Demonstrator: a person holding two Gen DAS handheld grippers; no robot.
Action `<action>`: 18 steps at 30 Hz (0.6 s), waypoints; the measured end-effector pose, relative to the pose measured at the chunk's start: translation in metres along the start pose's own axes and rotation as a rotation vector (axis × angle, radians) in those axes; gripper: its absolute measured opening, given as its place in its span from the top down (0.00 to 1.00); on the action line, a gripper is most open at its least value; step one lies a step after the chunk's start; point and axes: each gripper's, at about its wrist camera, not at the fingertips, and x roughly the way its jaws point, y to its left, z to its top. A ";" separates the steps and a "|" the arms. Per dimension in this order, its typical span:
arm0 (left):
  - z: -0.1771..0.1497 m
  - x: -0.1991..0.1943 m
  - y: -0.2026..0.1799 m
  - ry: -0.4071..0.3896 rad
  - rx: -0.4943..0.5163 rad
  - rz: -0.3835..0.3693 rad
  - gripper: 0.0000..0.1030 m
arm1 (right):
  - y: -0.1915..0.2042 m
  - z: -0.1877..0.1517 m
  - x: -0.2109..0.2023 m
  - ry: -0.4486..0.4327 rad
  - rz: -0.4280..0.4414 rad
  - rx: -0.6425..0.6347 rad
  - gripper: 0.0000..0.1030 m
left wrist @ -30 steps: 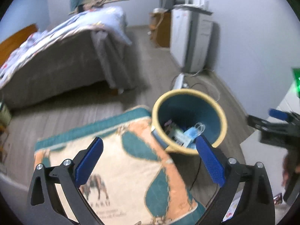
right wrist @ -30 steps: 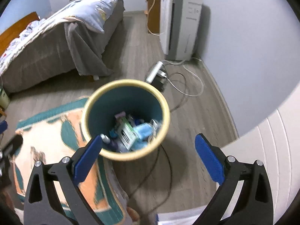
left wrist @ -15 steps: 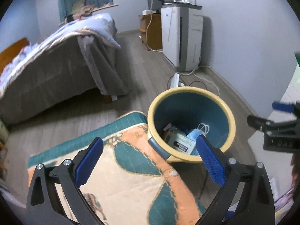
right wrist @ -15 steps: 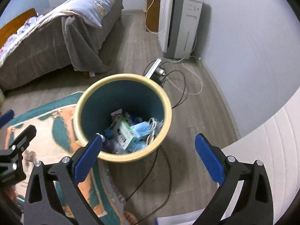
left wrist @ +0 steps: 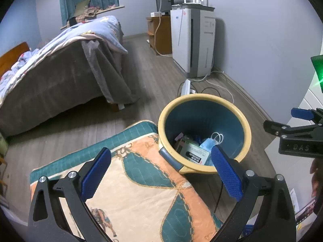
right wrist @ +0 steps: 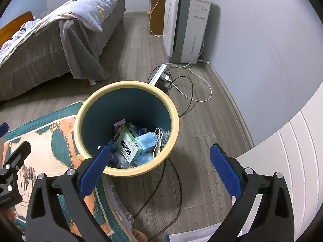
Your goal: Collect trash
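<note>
A teal bin with a yellow rim [left wrist: 203, 100] [right wrist: 129, 84] stands on the wooden floor at the rug's corner. Inside lie a green and white carton [right wrist: 127, 144] [left wrist: 194, 153], blue face masks [right wrist: 147, 140] [left wrist: 208, 142] and other scraps. My left gripper [left wrist: 160, 174] hovers open above the rug, the bin just ahead of its right finger, nothing between its pads. My right gripper [right wrist: 159, 174] is open and empty too, above the bin's near edge. The right gripper also shows at the right edge of the left wrist view [left wrist: 300, 129].
A patterned orange and teal rug [left wrist: 129, 181] covers the floor to the left. A bed with a grey cover [left wrist: 60, 74] stands behind. A white air purifier [right wrist: 185, 24], a power strip and loose cables [right wrist: 181, 84] lie near the wall. A white cabinet front [right wrist: 292, 161] rises at right.
Both views have pulled back and tilted up a little from the bin, so more of the room shows. Both grippers stay open and empty.
</note>
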 end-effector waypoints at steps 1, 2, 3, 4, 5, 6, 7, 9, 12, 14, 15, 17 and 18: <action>0.000 0.000 0.000 0.001 -0.002 -0.002 0.05 | 0.001 0.000 0.000 0.003 -0.001 -0.003 0.06; 0.000 0.000 0.000 0.001 -0.002 -0.002 0.05 | 0.001 -0.001 0.000 0.002 -0.002 -0.005 0.06; 0.000 -0.001 0.000 0.001 -0.002 -0.003 0.05 | 0.002 -0.001 0.000 0.003 -0.004 -0.006 0.06; 0.000 -0.001 0.000 0.001 -0.002 -0.002 0.05 | 0.002 -0.001 0.000 0.003 -0.006 -0.006 0.06; 0.000 -0.001 0.000 0.001 -0.001 -0.003 0.05 | 0.002 -0.001 0.000 0.001 -0.006 -0.005 0.06; 0.000 -0.001 0.000 0.001 -0.002 -0.004 0.05 | 0.002 -0.001 0.000 0.000 -0.007 -0.004 0.06; 0.000 -0.001 0.001 0.003 -0.002 -0.007 0.05 | 0.002 -0.001 0.000 0.004 -0.009 -0.003 0.06; 0.001 -0.001 0.001 0.007 -0.004 -0.006 0.05 | 0.002 -0.001 0.001 0.007 -0.011 -0.004 0.06; 0.000 -0.002 0.001 0.007 -0.005 -0.006 0.05 | 0.001 -0.001 0.001 0.009 -0.014 -0.003 0.06; 0.000 -0.002 0.001 0.007 -0.003 -0.006 0.05 | 0.001 -0.001 0.001 0.008 -0.016 0.000 0.06; 0.000 -0.002 0.001 0.006 -0.004 -0.006 0.05 | 0.001 -0.001 0.001 0.010 -0.017 0.000 0.06; 0.000 -0.002 0.001 0.008 -0.004 -0.007 0.05 | 0.000 -0.001 0.002 0.009 -0.017 0.001 0.06; 0.000 -0.002 0.001 0.008 -0.004 -0.007 0.05 | 0.000 -0.001 0.002 0.009 -0.019 0.000 0.06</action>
